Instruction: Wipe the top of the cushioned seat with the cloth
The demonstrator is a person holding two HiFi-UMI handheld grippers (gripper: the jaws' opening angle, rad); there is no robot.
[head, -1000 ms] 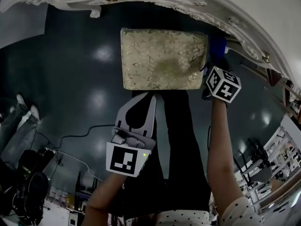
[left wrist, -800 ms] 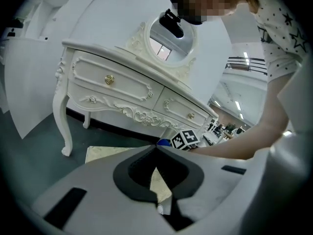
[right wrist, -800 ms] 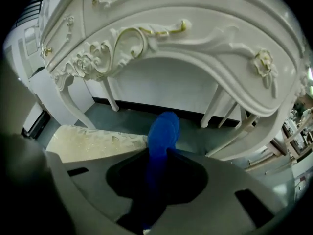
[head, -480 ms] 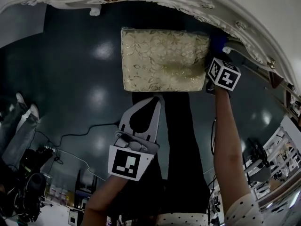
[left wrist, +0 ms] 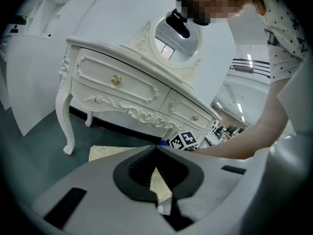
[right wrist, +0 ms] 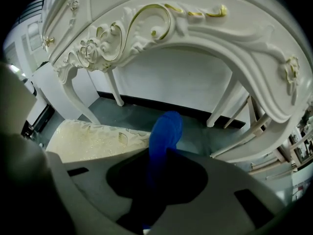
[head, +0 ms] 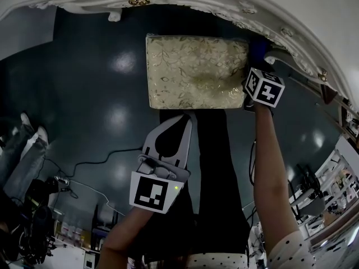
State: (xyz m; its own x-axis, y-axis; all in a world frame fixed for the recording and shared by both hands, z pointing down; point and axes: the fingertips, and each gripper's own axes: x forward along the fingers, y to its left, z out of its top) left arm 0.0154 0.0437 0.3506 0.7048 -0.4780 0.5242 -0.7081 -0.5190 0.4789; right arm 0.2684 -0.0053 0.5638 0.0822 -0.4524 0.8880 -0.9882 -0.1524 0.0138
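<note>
The pale gold patterned fabric seat point(head: 193, 72) is showing a slight sheen, and the blue cloth point(right wrist: 165, 131) is looking matt. The dark floor point(head: 101, 94) is gleaming glossily.

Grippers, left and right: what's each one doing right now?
Left gripper: shut, nothing held.
Right gripper: shut on the blue cloth.
</note>
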